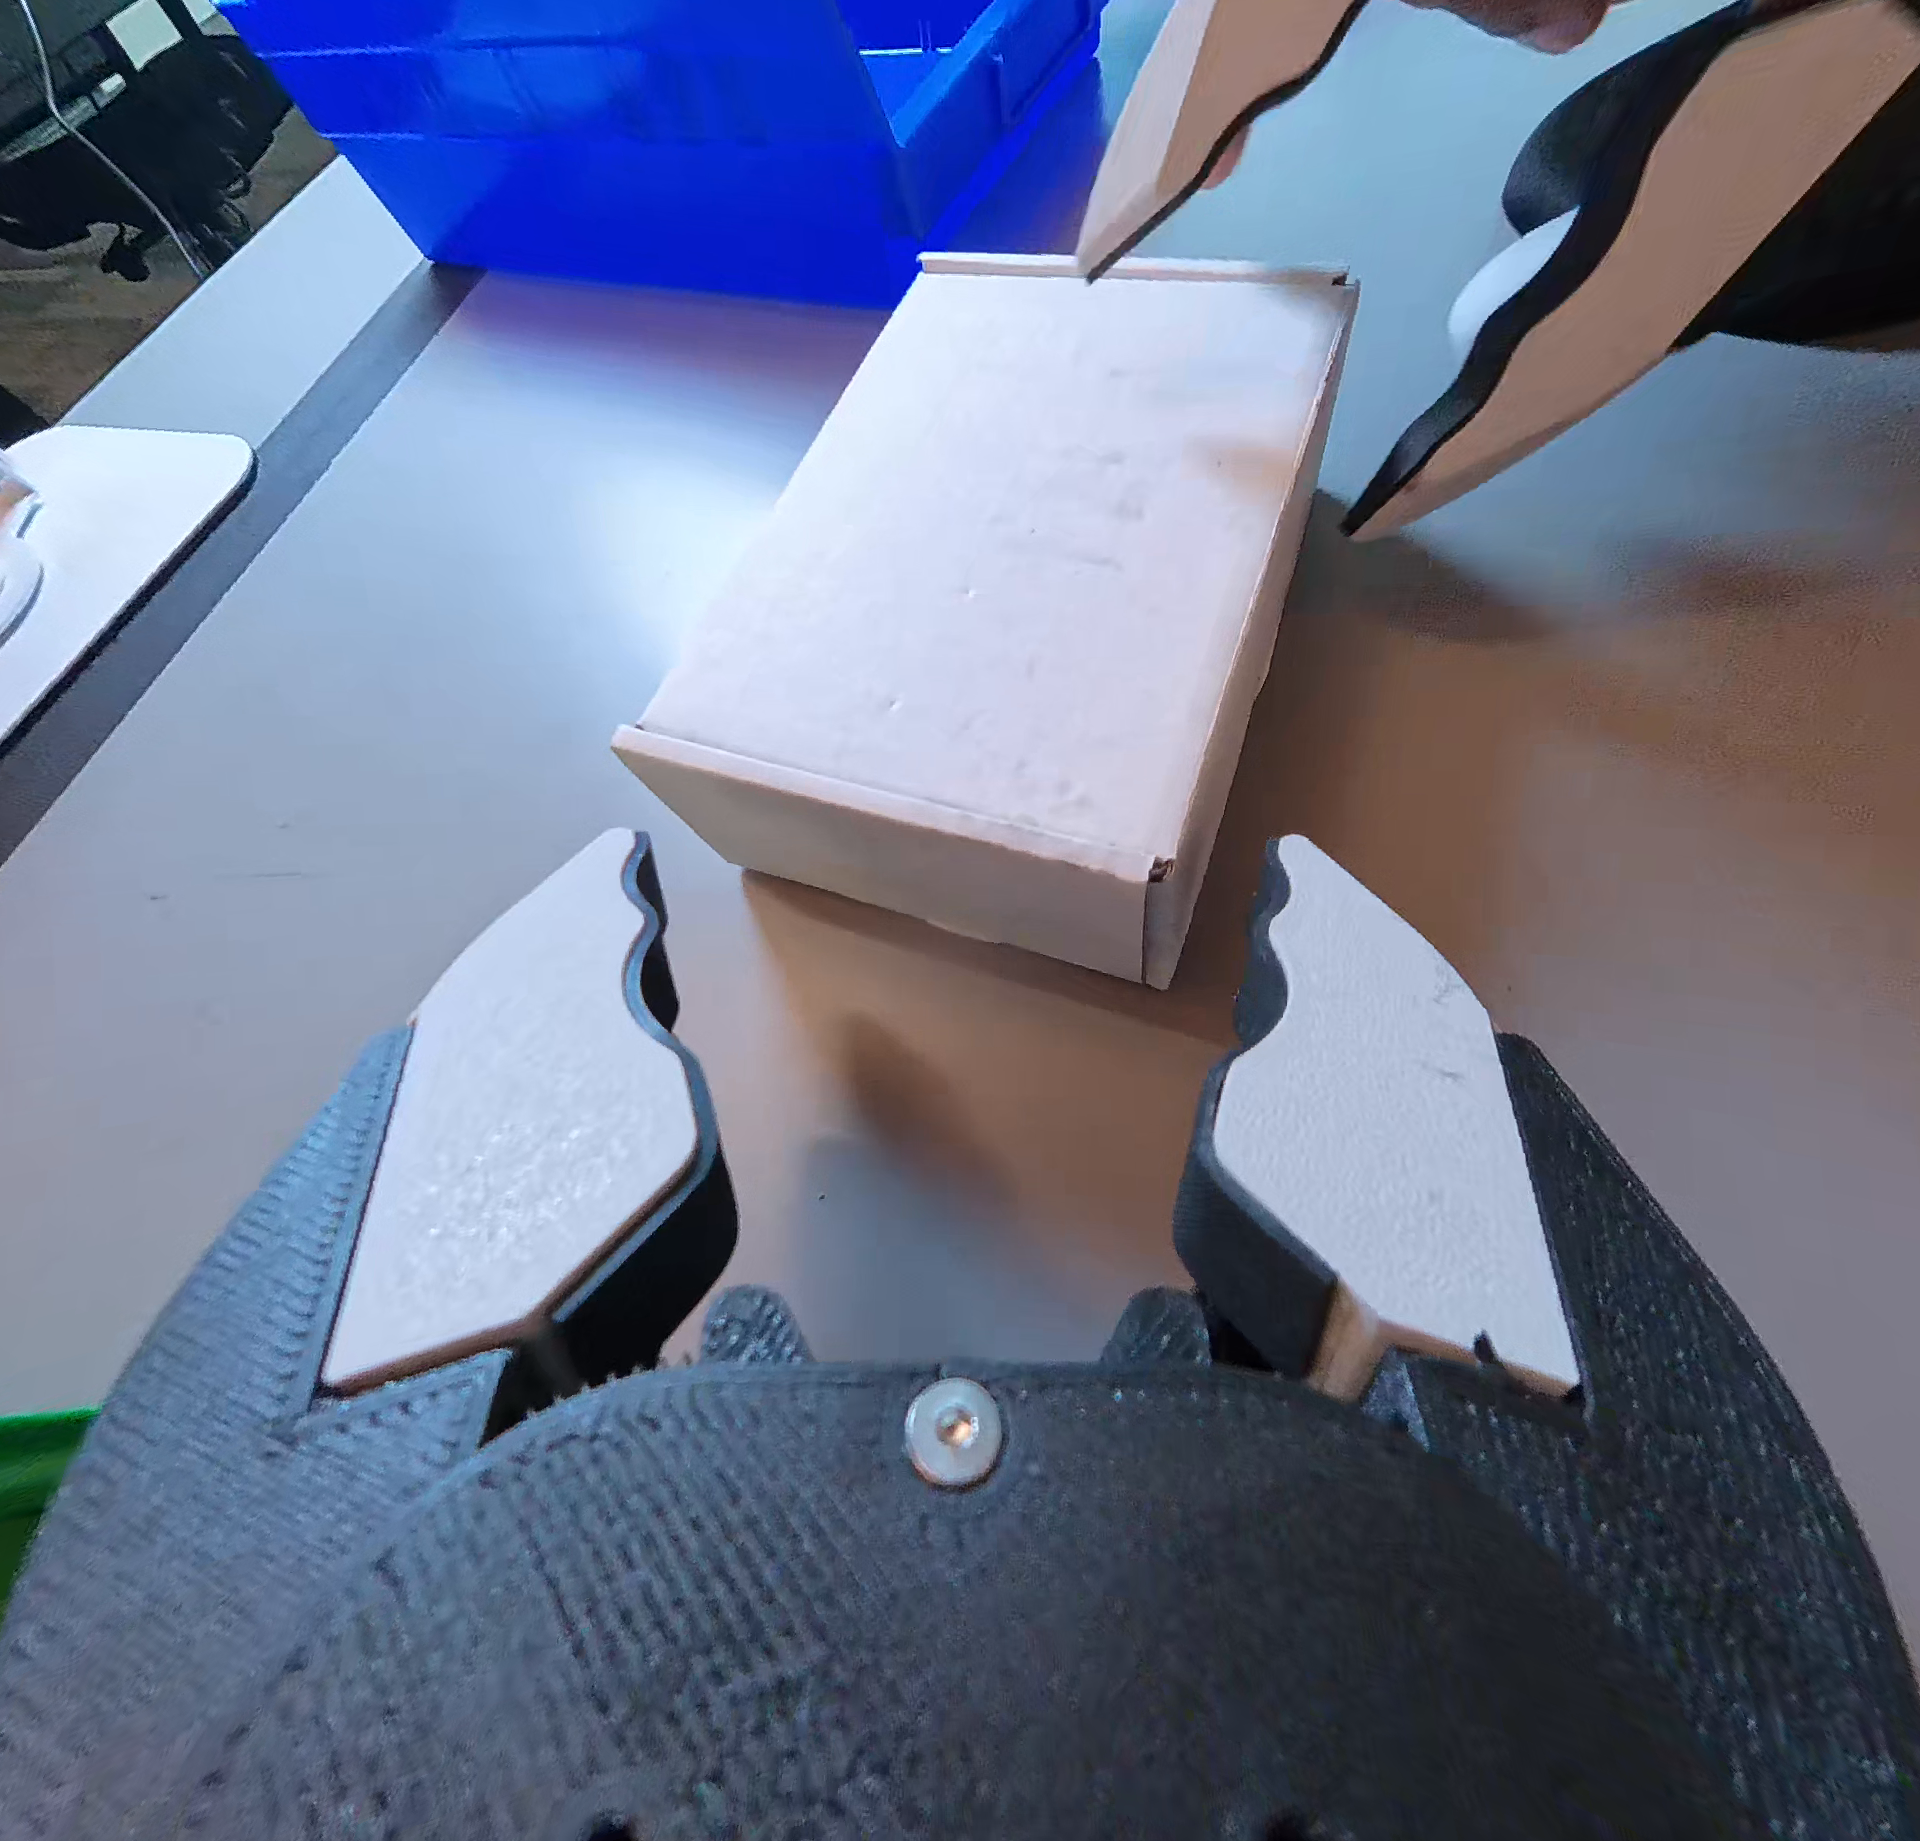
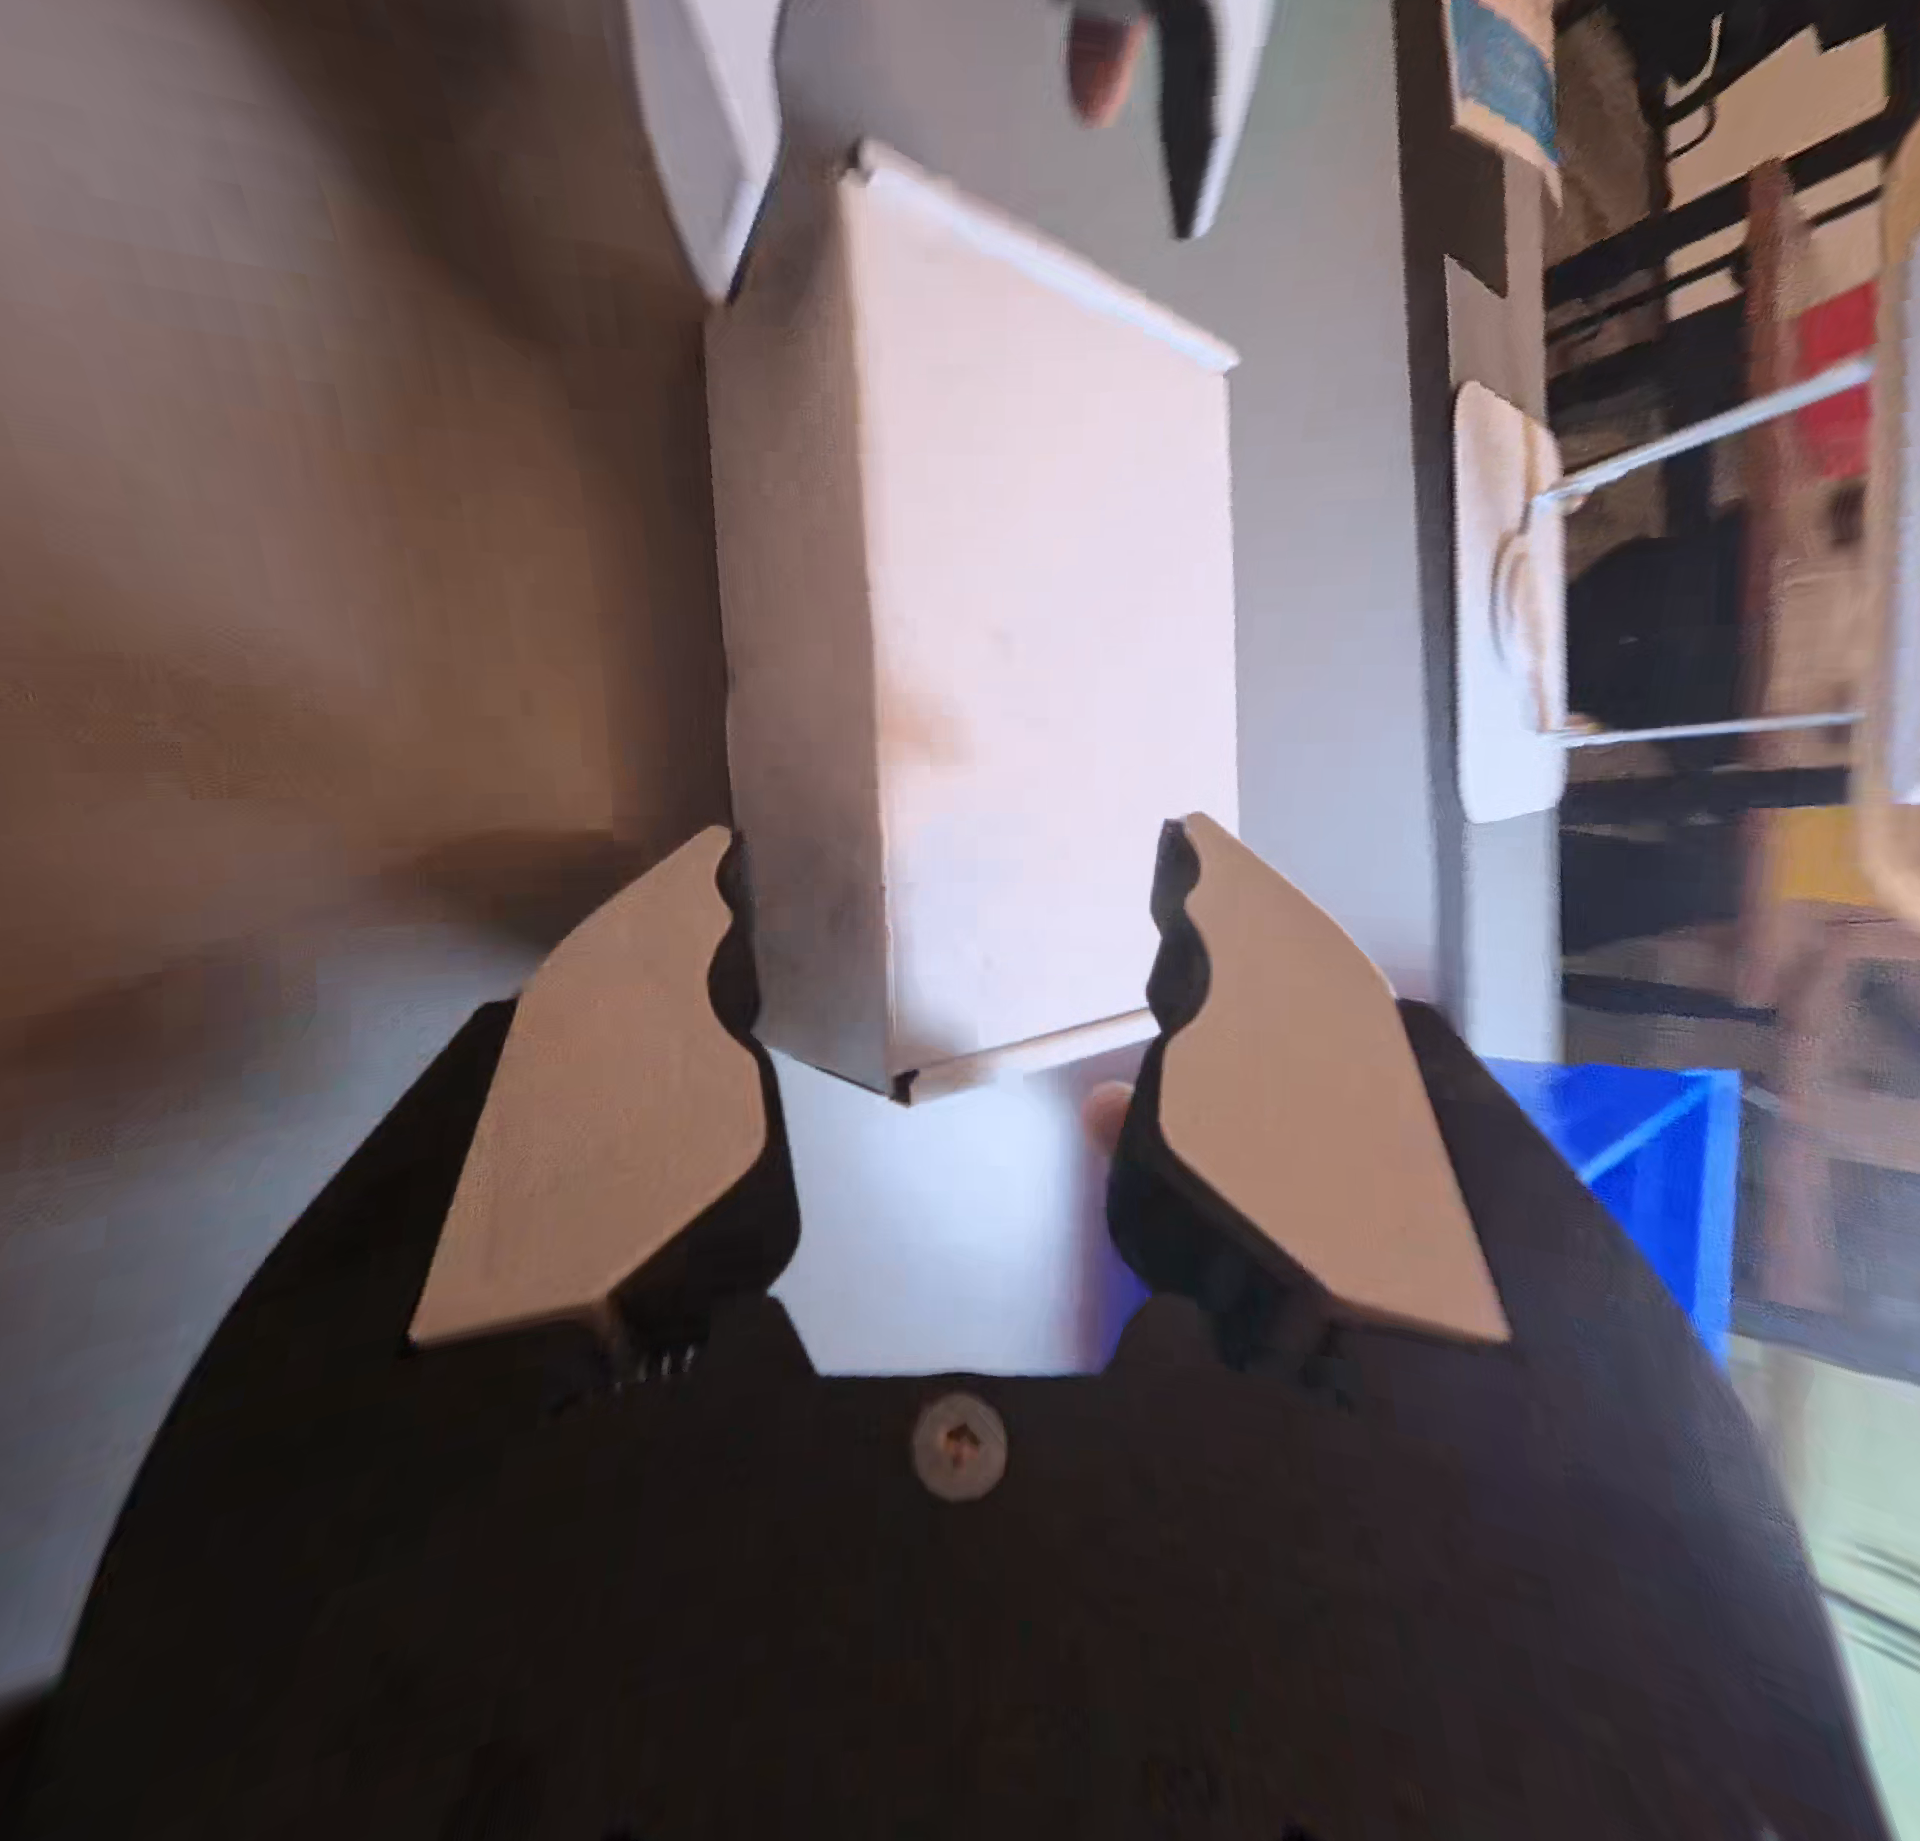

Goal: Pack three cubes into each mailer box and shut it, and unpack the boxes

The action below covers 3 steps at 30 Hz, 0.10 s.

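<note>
One closed mailer box [image 1: 997, 586] of pale, plain cardboard is seen lying flat on the grey table [image 1: 416, 752], its lid down and its surface lightly dented and scuffed; a small gap is noted at the near right corner fold. The box is placed diagonally between the two grippers. The left gripper [image 1: 961, 856] is held just short of the near end of the box, its fingers spread wide and gripping nothing, with bare table between them. The right gripper [image 2: 951, 835] is positioned at the far end; its fingers are parted, one tip is seen at or just above the far top edge of the box and the other low beside the right side wall, and whether either touches cannot be told. In the blurred right wrist view the box corner is seen between these fingers, not clamped. Open table is recorded to the left and right of the box. A blue bin [image 1: 665, 98] stands beyond the far end, near but apart from the box, limiting room in that direction. A white pad [image 1: 114, 555] is noted on a separate surface past the dark table edge at the left, well apart. A green object [image 1: 31, 1479] is glimpsed at the lower left margin.
</note>
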Available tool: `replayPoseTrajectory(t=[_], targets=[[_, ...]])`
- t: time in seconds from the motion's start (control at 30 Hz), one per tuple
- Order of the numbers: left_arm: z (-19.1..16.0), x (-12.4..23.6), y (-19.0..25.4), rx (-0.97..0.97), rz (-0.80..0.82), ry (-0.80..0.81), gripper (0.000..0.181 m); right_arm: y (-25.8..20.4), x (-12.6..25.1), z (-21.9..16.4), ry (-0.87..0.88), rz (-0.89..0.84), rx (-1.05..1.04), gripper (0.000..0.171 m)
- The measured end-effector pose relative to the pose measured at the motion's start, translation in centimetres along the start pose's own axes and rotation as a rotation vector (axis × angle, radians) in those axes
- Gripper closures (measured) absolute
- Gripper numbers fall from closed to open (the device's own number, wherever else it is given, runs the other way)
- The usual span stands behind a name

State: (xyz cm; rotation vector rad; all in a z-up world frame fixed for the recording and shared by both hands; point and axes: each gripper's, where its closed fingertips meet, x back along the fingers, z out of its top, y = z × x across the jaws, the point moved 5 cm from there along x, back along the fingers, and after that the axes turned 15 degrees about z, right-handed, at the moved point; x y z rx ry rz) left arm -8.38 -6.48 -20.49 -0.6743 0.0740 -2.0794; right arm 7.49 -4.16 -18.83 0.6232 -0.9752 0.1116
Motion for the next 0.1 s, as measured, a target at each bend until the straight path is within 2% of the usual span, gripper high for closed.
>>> replayPoseTrajectory(t=[0.03,0.1], targets=[[-0.1,0.0,0.1,-0.007,0.002,-0.003,0.075,0.0,-0.6,0.0,-0.083,-0.034,0.075,0.095],[-0.2,0.2,0.2,-0.017,0.003,-0.007,0.075,-0.3,-1.6,0.2,-0.182,-0.012,0.160,0.095]])
